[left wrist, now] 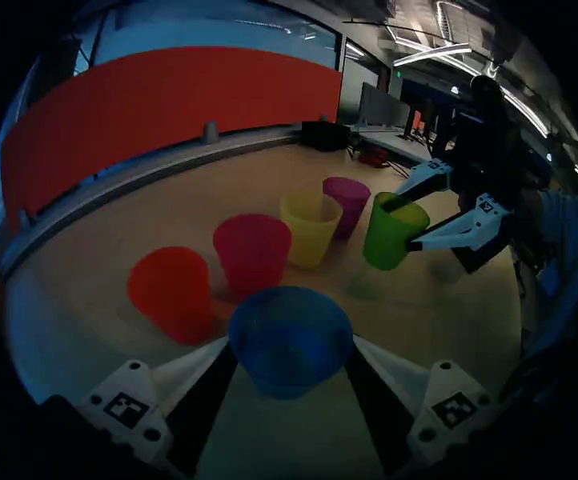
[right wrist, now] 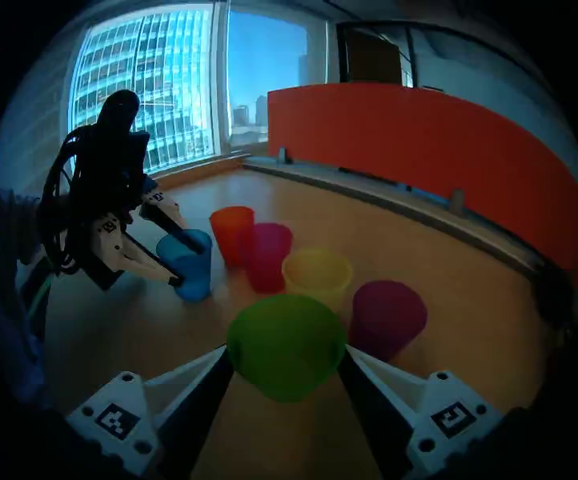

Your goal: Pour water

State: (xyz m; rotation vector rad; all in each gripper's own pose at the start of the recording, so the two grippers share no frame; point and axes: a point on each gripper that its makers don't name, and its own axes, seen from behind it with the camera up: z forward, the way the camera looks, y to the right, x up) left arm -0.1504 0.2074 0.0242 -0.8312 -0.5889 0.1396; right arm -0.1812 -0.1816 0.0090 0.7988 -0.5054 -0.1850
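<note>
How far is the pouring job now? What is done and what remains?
Done: the left gripper is shut on the blue cup, and the right gripper on the green cup. In hand: both cups are held upright, apart from each other. Left: bringing them together and tipping one. Neither is tilted yet, and I cannot tell whether either holds water.

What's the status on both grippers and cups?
Left gripper shut on blue cup, upright. Right gripper shut on green cup, upright. Red cup, pink cup, yellow cup, purple cup in a row between them.
</note>
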